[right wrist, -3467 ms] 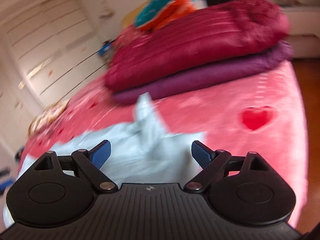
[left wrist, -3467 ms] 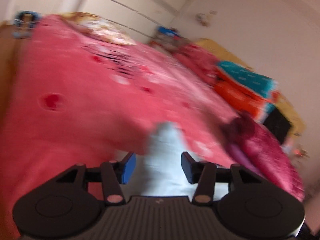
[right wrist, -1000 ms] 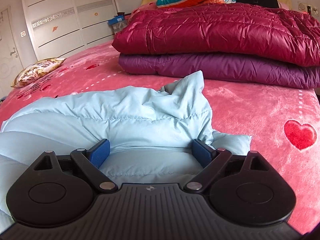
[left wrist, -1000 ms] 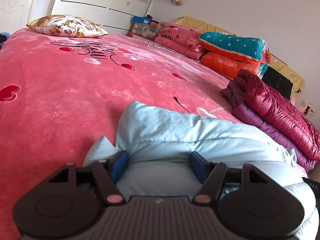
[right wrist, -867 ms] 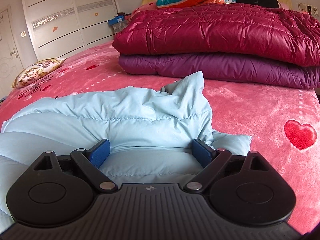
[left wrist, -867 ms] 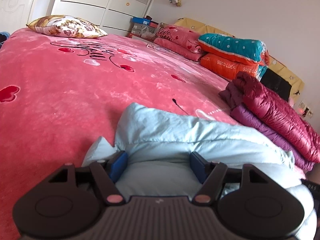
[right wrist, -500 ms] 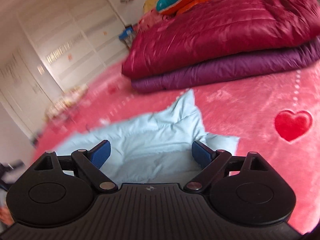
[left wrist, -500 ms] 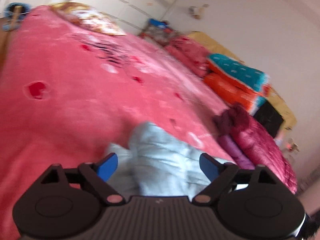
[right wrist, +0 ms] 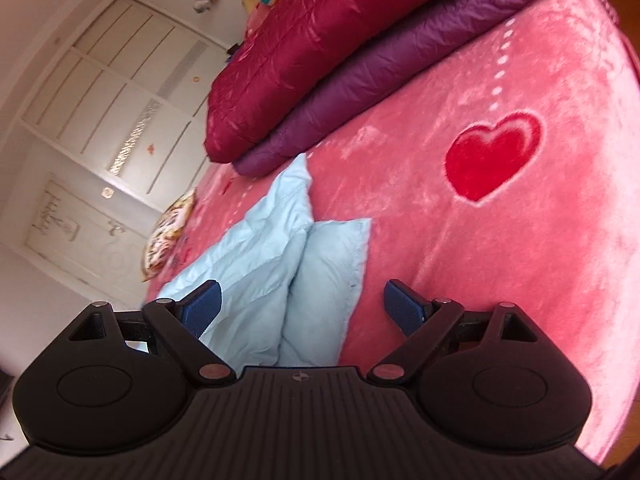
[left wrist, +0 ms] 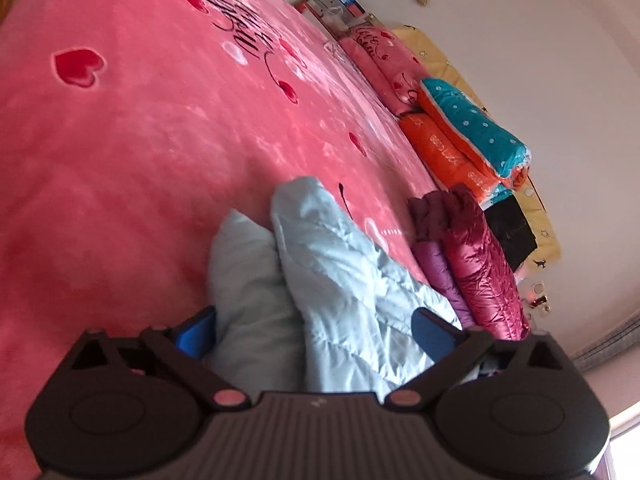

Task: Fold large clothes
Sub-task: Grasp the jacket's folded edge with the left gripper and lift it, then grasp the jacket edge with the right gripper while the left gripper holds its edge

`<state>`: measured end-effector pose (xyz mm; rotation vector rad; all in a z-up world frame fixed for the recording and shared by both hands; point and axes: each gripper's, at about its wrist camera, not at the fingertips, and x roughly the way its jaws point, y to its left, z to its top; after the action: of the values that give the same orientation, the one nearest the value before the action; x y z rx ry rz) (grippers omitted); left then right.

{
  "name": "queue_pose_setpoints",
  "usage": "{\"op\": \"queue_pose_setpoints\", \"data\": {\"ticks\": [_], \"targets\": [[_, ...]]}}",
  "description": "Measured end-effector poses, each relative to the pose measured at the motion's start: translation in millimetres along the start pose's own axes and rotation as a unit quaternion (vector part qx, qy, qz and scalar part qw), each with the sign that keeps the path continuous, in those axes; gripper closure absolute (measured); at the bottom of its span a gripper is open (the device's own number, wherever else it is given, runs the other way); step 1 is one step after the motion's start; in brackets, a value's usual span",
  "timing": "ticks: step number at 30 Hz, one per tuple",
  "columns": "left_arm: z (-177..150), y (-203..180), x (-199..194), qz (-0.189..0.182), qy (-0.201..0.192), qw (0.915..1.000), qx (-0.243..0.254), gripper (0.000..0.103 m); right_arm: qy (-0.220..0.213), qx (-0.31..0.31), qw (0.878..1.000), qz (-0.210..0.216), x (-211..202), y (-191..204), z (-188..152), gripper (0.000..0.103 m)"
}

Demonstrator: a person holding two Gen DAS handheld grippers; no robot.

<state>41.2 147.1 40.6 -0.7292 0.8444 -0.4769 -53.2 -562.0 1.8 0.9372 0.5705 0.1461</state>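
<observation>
Pale blue jacket [left wrist: 332,280]; pink bedspread [left wrist: 140,140], red hearts; crimson jacket [right wrist: 320,40].

The jacket [right wrist: 276,264] lies on the bed [right wrist: 500,280], seemingly just before two stacked coats [right wrist: 340,52].

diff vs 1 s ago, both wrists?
Left gripper has let go of the light blue down jacket: its jaws are opening, pads clear of the fabric. Right gripper was open already. Both have rolled and drawn back from the jacket. Unchanged: the jacket lies folded on the pink bedspread; the maroon and purple jackets stay stacked.
</observation>
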Motion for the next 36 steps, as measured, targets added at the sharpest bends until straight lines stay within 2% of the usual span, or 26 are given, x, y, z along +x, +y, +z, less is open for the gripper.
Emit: {"op": "queue_pose_setpoints", "data": {"ticks": [6,9,22,30,36], "targets": [[0.5,-6.3,18.7,-0.019,0.027,0.9993,0.014,0.001,0.030,-0.016,0.999,0.032,15.8,8.9,3.4,0.000],[-0.6,-9.2,26.1,-0.028,0.042,0.9984,0.024,0.001,0.046,-0.033,0.998,0.035,25.0,16.2,0.9,0.000],[-12.0,-31.4,59.2,-0.045,0.087,0.9923,0.076,0.001,0.072,-0.045,0.994,0.074,48.8,27.4,-1.7,0.000],[-21.5,-47.3,70.1,-0.017,0.089,0.9877,0.127,0.001,0.076,-0.056,0.994,0.061,45.9,33.4,-3.0,0.000],[-30.9,-59.9,74.5,0.021,0.083,0.9815,0.171,0.001,0.073,-0.073,0.994,0.048,43.6,33.4,-5.3,0.000]]}}
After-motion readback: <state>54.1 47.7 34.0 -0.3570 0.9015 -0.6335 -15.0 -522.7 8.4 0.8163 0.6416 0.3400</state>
